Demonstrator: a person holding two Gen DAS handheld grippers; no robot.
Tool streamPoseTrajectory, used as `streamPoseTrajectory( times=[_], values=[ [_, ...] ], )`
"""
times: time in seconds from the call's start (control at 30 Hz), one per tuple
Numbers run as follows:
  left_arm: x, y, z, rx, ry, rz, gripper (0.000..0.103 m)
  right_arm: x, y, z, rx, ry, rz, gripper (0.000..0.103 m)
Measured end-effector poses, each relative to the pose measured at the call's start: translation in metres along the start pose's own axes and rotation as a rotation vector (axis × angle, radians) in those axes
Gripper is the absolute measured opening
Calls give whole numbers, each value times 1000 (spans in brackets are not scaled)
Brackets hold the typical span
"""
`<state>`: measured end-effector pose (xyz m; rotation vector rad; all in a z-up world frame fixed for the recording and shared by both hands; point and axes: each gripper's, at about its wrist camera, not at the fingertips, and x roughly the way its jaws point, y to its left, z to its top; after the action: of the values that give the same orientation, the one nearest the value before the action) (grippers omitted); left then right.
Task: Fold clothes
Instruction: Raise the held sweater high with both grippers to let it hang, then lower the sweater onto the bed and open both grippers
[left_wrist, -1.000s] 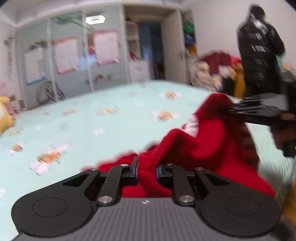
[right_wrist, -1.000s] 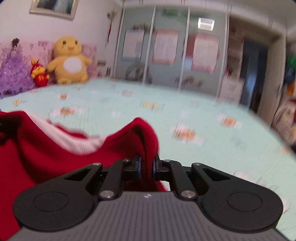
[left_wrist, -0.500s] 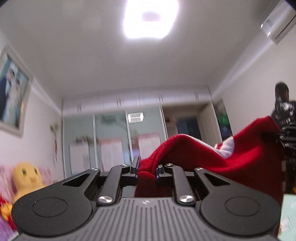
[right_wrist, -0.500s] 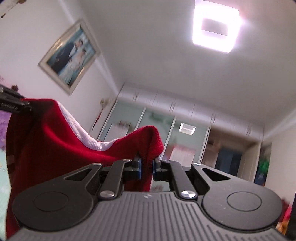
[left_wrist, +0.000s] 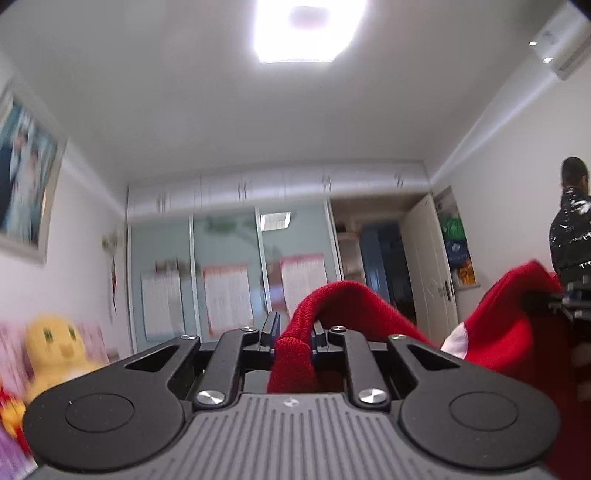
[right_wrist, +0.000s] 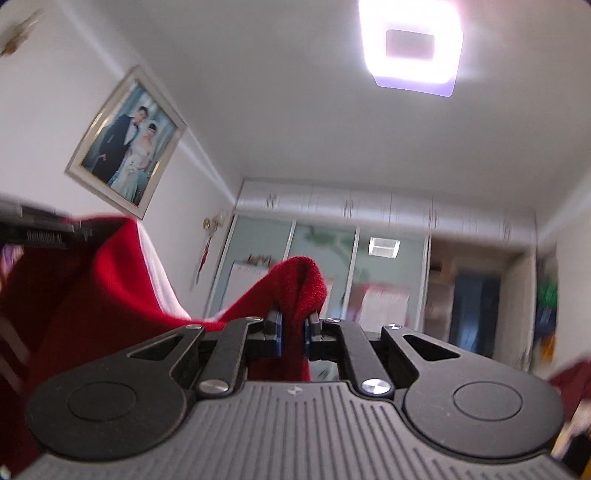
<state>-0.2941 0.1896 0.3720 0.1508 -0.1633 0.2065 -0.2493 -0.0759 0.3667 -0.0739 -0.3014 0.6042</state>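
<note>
A red knitted garment (left_wrist: 354, 306) with a white inner lining (left_wrist: 456, 338) hangs in the air between both grippers. My left gripper (left_wrist: 293, 334) is shut on one folded edge of it, the cloth bulging over the pads. In the right wrist view my right gripper (right_wrist: 293, 325) is shut on the other edge of the red garment (right_wrist: 110, 280), which sags to the left toward the other gripper's black body (right_wrist: 33, 229). The right gripper's body (left_wrist: 569, 299) shows at the right edge of the left wrist view. Both point slightly upward; the bed is out of view.
A wardrobe with glass sliding doors (left_wrist: 229, 273) fills the far wall, beside an open white door (left_wrist: 432, 269). A person in a dark shiny jacket (left_wrist: 570, 236) stands at the right. A yellow plush toy (left_wrist: 55, 350) sits low left. A framed photo (right_wrist: 127, 142) hangs on the left wall.
Both grippers rose and tilted upward with the red garment, lifting it off the light green bed. The bed dropped out of view; ceiling and lamp now fill the upper frames.
</note>
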Motion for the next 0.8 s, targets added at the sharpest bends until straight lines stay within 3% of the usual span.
streamPoseTrajectory(
  times=[0.1, 0.2, 0.3, 0.4, 0.47, 0.53, 0.6, 0.7, 0.8],
  values=[
    [41, -4, -24, -36, 82, 0, 17, 27, -3, -32, 113, 70, -2, 10],
    [85, -3, -59, -5, 149, 30, 17, 60, -6, -66, 204, 144, -38, 10],
    [126, 0, -98, 33, 223, 64, 19, 94, -10, -110, 189, 203, -108, 10],
    [151, 9, -158, 42, 431, 32, 28, 118, -16, -165, 173, 323, -149, 14],
    [164, 16, -207, 52, 605, 36, 46, 133, -18, -211, 184, 479, -138, 32],
    [163, 29, -248, 2, 740, 41, 47, 135, -16, -254, 200, 611, -144, 41],
    [154, 44, -283, -84, 847, 39, 47, 125, -14, -285, 247, 680, -148, 42],
    [133, 65, -317, -248, 933, 3, 53, 98, -9, -309, 337, 703, -146, 44],
    [96, 62, -336, -345, 981, -27, 55, 74, -2, -320, 417, 713, -146, 46]
  ],
)
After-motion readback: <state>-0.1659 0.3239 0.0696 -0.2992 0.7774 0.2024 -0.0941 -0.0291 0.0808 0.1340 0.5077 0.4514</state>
